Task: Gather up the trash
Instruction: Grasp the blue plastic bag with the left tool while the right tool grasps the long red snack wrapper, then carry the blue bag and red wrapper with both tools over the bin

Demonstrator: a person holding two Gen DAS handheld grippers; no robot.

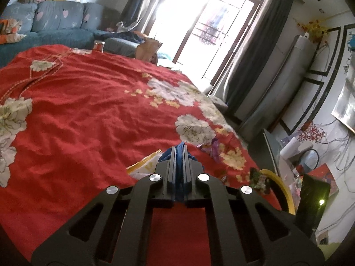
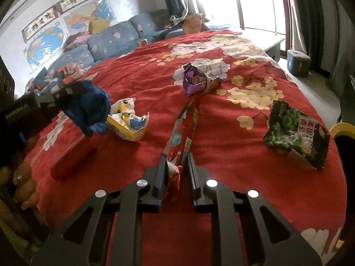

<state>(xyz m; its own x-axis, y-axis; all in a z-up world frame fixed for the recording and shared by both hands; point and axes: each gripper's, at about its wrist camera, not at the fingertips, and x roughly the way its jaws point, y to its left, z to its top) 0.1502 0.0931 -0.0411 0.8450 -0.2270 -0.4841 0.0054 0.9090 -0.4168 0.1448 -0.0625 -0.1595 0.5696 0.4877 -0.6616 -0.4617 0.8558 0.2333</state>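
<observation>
A: Item one, red wrapper. Location?

B: On the red cloth, long and narrow, running away from the right gripper. Its near end is crumpled up between the fingers. The jaws stand a little apart with the foil bunched in the gap; it looks like a light pinch, though I cannot tell how firmly it bites.

A: Material?

B: Glossy printed film, creased, stiff enough to hold a ridge. Probably taken by the end so the rest trails free.

A: Item two.

B: Blue rag, soft, terry-like, slumped in folds. The left gripper is pressed together on it, cloth filling the slot between its fingers. Held off the table, likely for wiping once the litter is gone.

A: Other trash?

B: White-yellow bag, torn open and puffed, just beside the rag. Purple bag, foil, scrunched, farther along on a white flower print. Green bag, flat with a serrated edge, to the right near the table edge. All three lie loose, well apart from each other.

A: Receptacle?

B: A yellow rim shows past the right edge; possibly a bin, too little visible to say.

A: Surroundings?

B: Wrinkled floral cloth, blue sofa behind, bright window.
</observation>
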